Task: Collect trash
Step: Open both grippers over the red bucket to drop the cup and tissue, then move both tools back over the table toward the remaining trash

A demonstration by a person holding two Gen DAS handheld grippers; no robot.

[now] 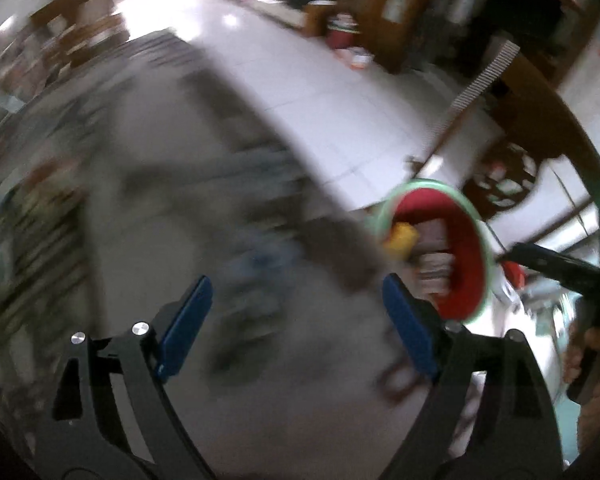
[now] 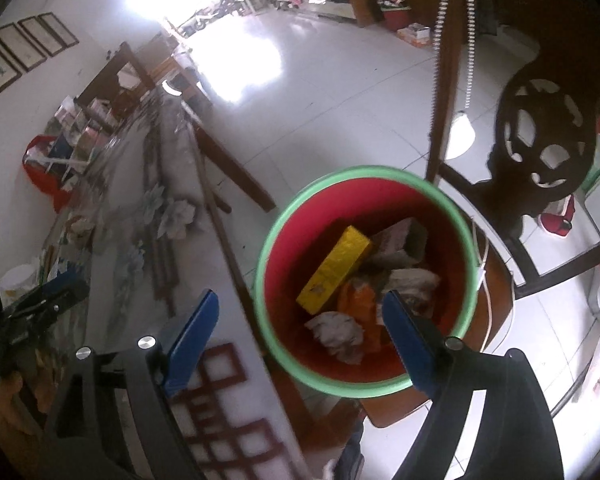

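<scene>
The red bin [image 2: 364,280] stands just past the worktop [image 2: 112,216] edge, holding a yellow box [image 2: 334,270] and crumpled paper [image 2: 338,334]. Right gripper [image 2: 300,332] hangs over its near rim, fingers spread and empty. Left gripper [image 1: 296,320], fingers also apart, is above the blurred worktop.

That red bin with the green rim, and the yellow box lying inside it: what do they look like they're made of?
The red bin looks like moulded plastic: smooth, evenly coloured walls with a slight sheen, and a rounded green rim. The yellow box looks like printed cardboard: flat matt faces and sharp folded edges. The print is too small to read.
</scene>
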